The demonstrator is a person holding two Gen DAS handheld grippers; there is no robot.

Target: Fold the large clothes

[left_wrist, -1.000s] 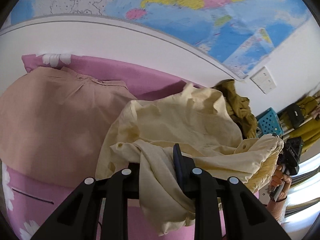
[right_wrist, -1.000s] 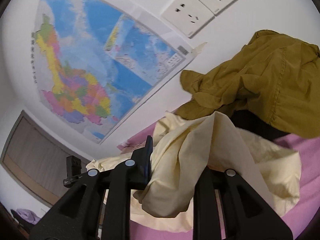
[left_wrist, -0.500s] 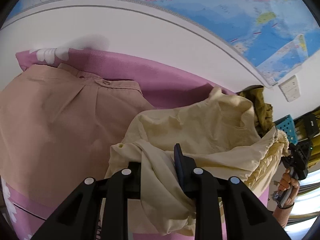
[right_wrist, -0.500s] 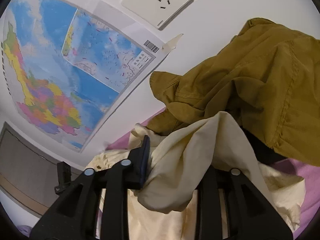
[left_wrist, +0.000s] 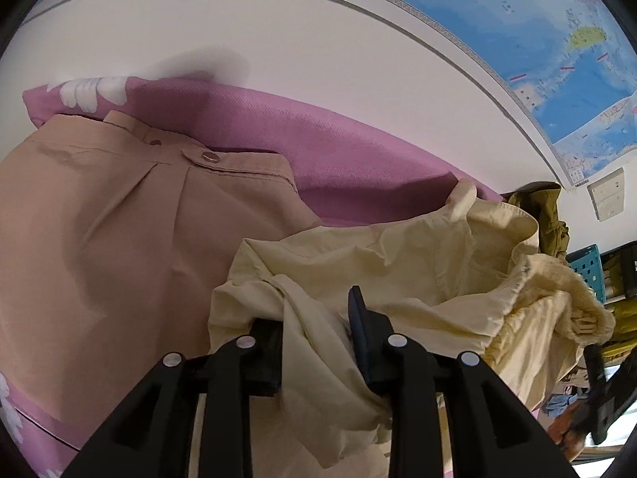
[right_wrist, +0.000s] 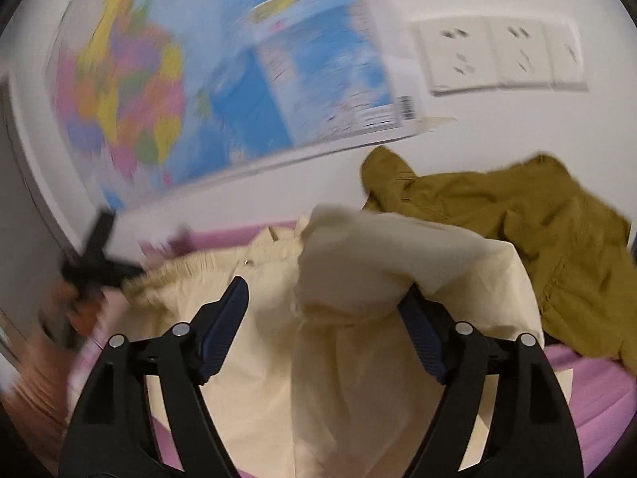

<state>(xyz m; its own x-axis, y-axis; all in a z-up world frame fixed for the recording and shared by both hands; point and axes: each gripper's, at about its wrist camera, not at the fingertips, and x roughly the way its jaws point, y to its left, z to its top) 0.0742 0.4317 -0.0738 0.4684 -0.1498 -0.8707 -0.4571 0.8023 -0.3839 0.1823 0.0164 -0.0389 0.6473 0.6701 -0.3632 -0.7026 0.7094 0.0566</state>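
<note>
A pale yellow garment (left_wrist: 398, 263) lies bunched on the pink bed cover (left_wrist: 278, 135). My left gripper (left_wrist: 314, 334) is shut on a fold of it near the bottom of the left wrist view. In the right wrist view the same garment (right_wrist: 358, 318) drapes between the jaws of my right gripper (right_wrist: 322, 318), which stand wide apart; the cloth still rests on the right finger (right_wrist: 422, 338). The right gripper also shows at the right edge of the left wrist view (left_wrist: 605, 394).
A folded tan garment (left_wrist: 99, 239) lies on the cover to the left. An olive-green garment (right_wrist: 517, 219) is heaped by the wall at the right. A wall map (right_wrist: 219, 91) and sockets (right_wrist: 497, 55) hang above the bed. A blue crate (left_wrist: 585, 267) stands at the far right.
My right gripper has opened; its jaws were shut on the yellow cloth and now stand apart, and its view has swung fast. The left gripper has moved lower and closer to the bed.
</note>
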